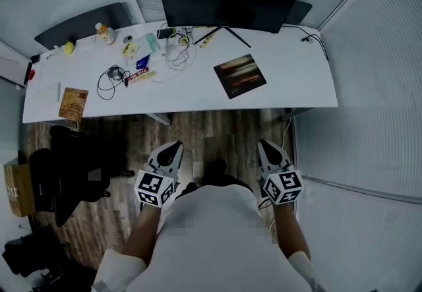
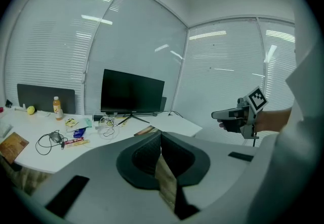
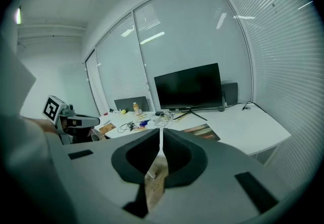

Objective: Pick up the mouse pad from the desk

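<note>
Entry: approach stage; mouse pad not yet reached.

- The mouse pad (image 1: 240, 75) is noted lying flat on the right half of the white desk (image 1: 303, 89). It is turned at an angle, in front of the monitor (image 1: 227, 0) and near the desk's front edge, though not overhanging it. It is well apart from the cables (image 1: 111, 78) and small clutter on the left half.
- The left gripper (image 1: 177, 146) and right gripper (image 1: 263, 144) are both held over the wooden floor (image 1: 217, 127), short of the desk and touching nothing.
- In each gripper view the jaws are seen pressed together at the tips, with nothing between them.

Judgement on method:
- The right gripper is better placed, since the pad lies almost straight ahead of it.
- Its jaws would have to be spread before contact.
- The pad looks thin and limp, so a pinch from straight above is likely to slip off.
- A low, shallow approach to the nearest corner is advised.
- The pad could also be dragged to the desk edge so that one jaw passes beneath it.
- The left gripper could be used to steady the far side.
- Risk: the pad may be pushed away instead of caught.
</note>
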The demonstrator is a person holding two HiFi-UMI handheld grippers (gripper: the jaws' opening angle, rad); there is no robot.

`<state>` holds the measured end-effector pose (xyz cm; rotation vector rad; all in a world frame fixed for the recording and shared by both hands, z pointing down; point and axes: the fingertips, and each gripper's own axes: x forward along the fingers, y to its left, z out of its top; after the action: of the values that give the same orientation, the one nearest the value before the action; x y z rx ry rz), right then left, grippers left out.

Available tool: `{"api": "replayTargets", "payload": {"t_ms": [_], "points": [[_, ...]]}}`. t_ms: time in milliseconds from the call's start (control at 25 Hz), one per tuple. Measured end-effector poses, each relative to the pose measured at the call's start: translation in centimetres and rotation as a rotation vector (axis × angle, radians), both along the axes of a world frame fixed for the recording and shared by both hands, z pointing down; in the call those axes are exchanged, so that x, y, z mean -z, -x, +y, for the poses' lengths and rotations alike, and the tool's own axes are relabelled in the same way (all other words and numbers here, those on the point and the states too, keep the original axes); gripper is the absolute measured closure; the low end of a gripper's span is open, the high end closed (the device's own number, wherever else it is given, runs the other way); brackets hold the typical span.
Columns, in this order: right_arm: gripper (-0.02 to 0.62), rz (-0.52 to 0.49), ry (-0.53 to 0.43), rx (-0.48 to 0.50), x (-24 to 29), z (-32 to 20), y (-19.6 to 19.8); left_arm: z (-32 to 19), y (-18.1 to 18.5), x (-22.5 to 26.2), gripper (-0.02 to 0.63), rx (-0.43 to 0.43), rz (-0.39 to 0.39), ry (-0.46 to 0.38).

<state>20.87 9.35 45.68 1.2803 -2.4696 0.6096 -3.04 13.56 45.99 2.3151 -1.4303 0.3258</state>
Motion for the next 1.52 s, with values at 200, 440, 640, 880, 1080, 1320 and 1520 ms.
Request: {"api": "replayTargets", "payload": {"t_ms": [200,440,640,880,1080,1320,1520], "points": [[0.557,-0.016,0.02,0.037,-1.0,-3.4,-1.2,-2.1,-1.4,-0.4,0.588,0.04,0.012,0.016],[0.555,-0.022,0.053,0.114,-2.4,-6.3,-1.8,-4.1,-3.4,-1.1,0.588,0.089,0.039,0.032],[0.555,-0.011,0.069,0.16,-3.5,-7.9,-1.9,-5.1,-4.5,-1.9,0.588,0.105,0.03,0.042],[0.555,0.005,0.081,0.192,-4.1,-9.1,-1.7,-5.6,-4.8,-2.9,0.588,0.108,0.025,0.071],[0.555,0.025,0.098,0.195,-5.1,-9.9,-1.3,-6.1,-4.7,-3.7,0.588,0.093,0.023,0.086],[0.555,0.065,0.114,0.188,-6.1,-11.2,-0.3,-8.0,-3.5,-5.1,0.588,0.073,0.041,0.103],[0.555,0.121,0.125,0.189,-7.3,-13.2,0.9,-10.3,-2.3,-6.2,0.588,0.029,0.033,0.118]]}}
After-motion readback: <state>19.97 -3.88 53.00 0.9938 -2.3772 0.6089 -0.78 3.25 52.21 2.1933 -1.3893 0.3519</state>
